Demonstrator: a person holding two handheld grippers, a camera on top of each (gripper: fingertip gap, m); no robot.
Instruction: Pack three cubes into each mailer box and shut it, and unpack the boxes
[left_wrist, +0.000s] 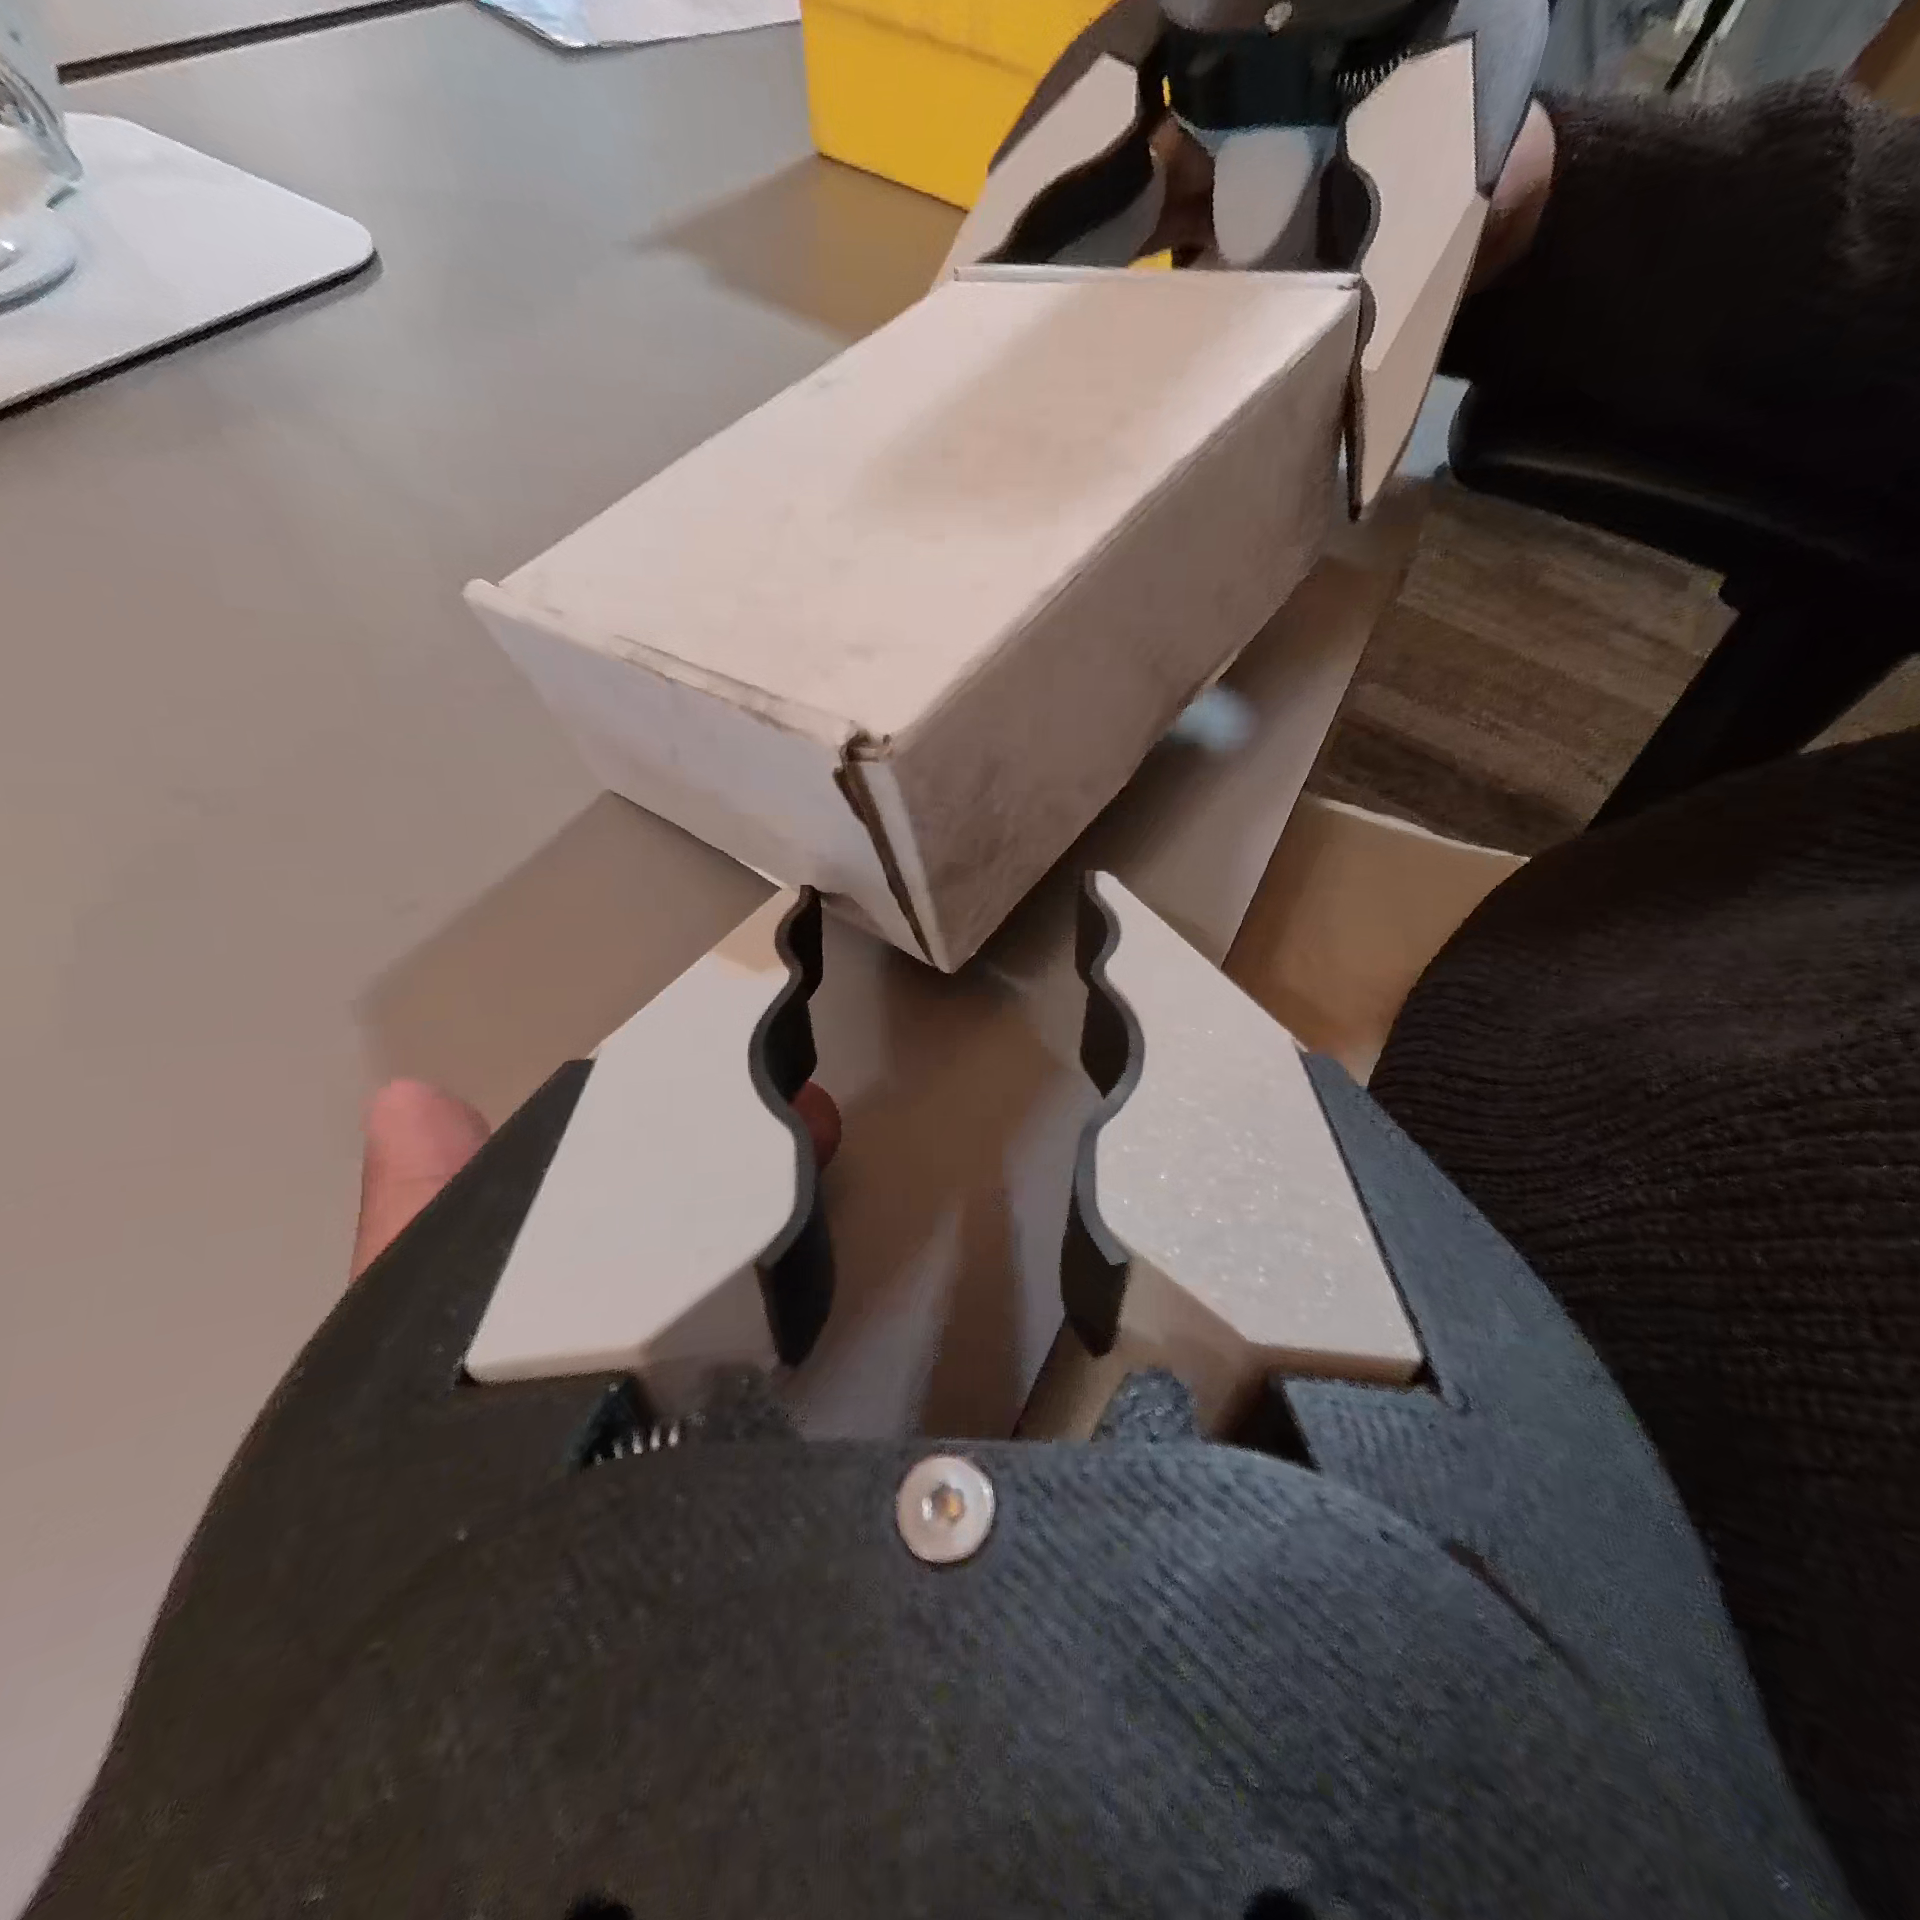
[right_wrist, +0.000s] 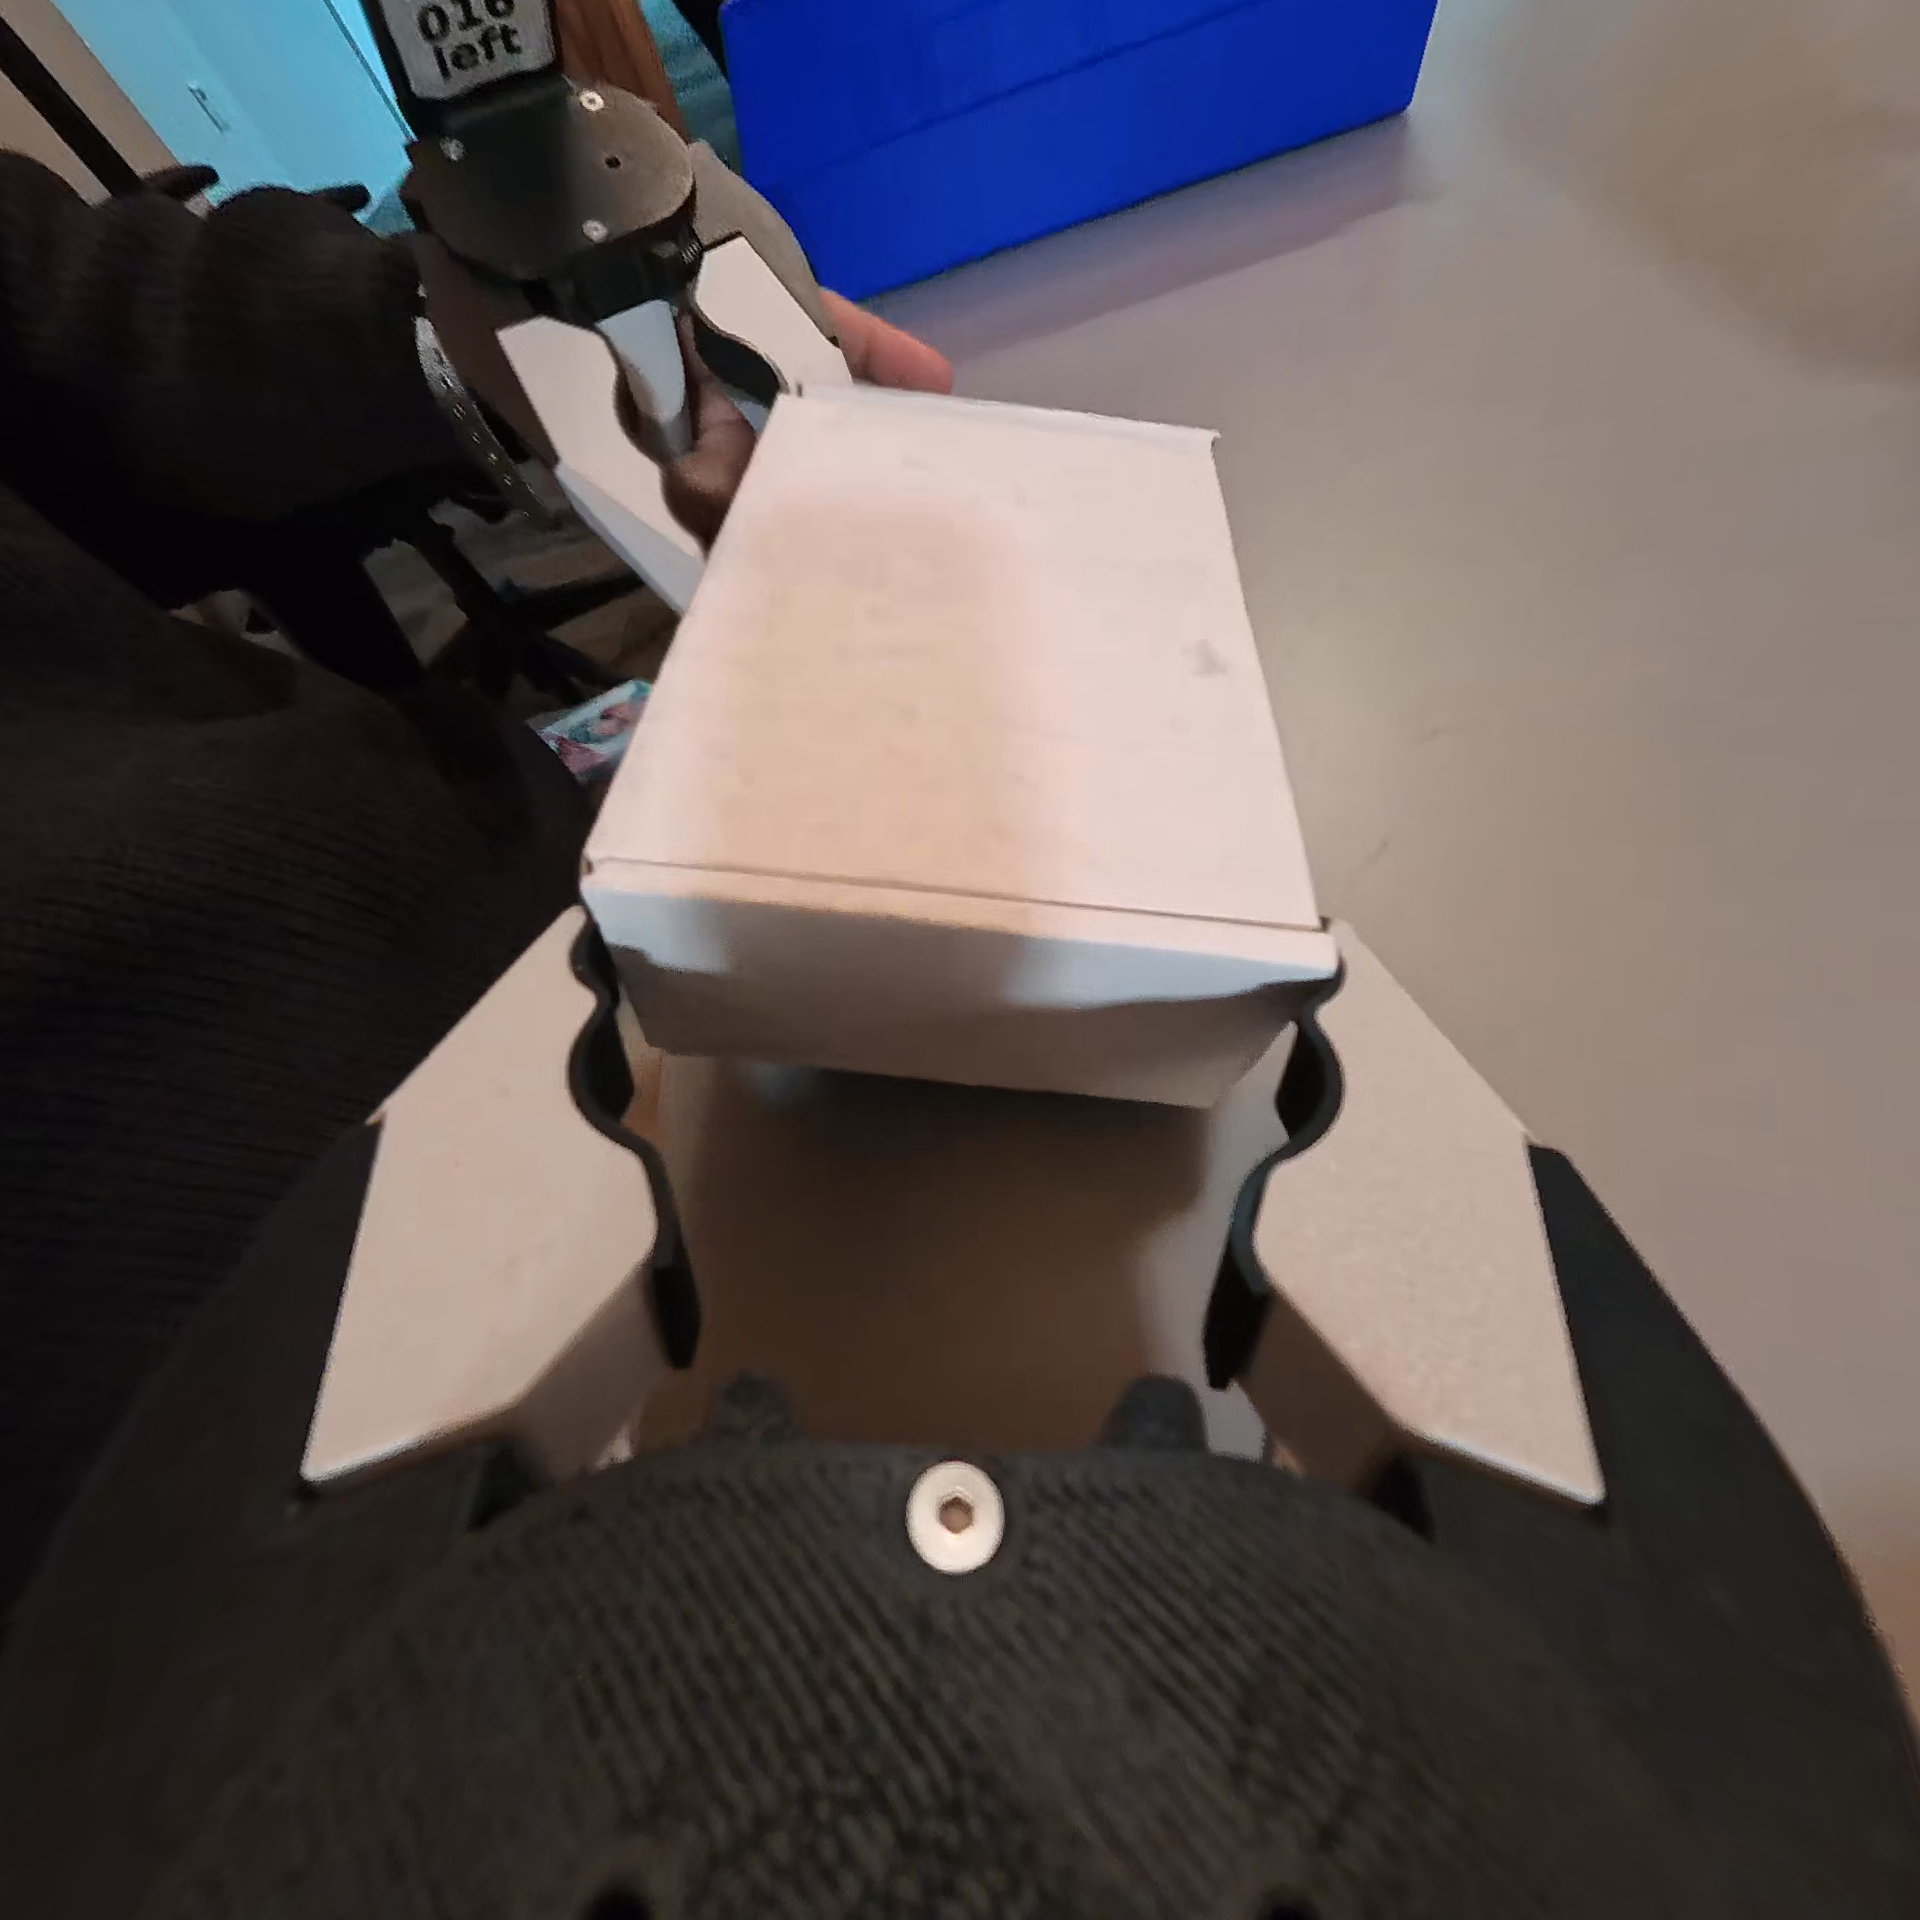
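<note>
Mailer box (right_wrist: 956, 707) is shut and up in the air over the counter (left_wrist: 260, 675). We hold one end of it tight between the fingers of our right gripper (right_wrist: 956, 997). Our left gripper (left_wrist: 951, 914) is just under the other end, with its fingers spread apart and holding nothing. We cannot see any cubes, so we cannot tell if three are inside. A blue bin (right_wrist: 1039, 114) and a yellow box (left_wrist: 914, 83) sit farther back. We think this box is packed or waiting to be opened.
</note>
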